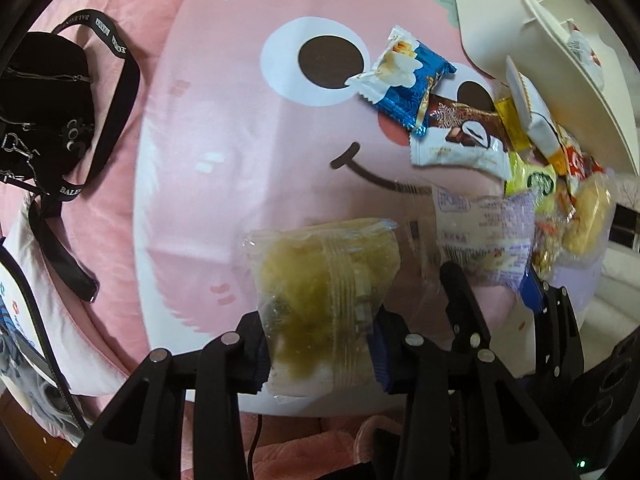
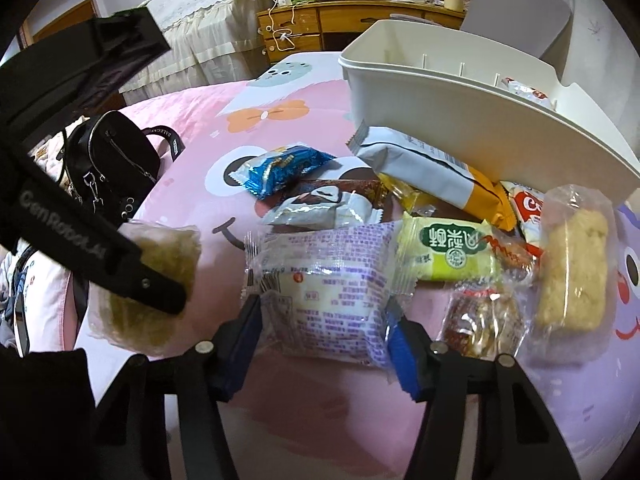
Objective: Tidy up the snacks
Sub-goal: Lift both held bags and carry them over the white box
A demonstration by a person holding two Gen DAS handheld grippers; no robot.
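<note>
My left gripper [image 1: 320, 346] is shut on a clear packet with a yellow-green cake [image 1: 324, 300], held above the pink bedspread; the packet also shows in the right wrist view [image 2: 160, 280]. My right gripper [image 2: 320, 332] is shut on a clear packet with purple print [image 2: 324, 292], also seen in the left wrist view [image 1: 484, 232]. A pile of snacks lies beyond: a blue packet [image 2: 280, 172], a brown-and-white packet [image 2: 320, 204], a green-label packet [image 2: 448, 256], an orange-and-white bag [image 2: 432, 172]. The white bin [image 2: 460, 108] stands behind the pile.
A black bag [image 2: 112, 164] with straps lies at the left on the bed. A clear packet with a pale bar [image 2: 572, 264] and a small red-brown packet [image 2: 484, 316] lie at the right. A wooden desk [image 2: 304, 28] stands beyond the bed.
</note>
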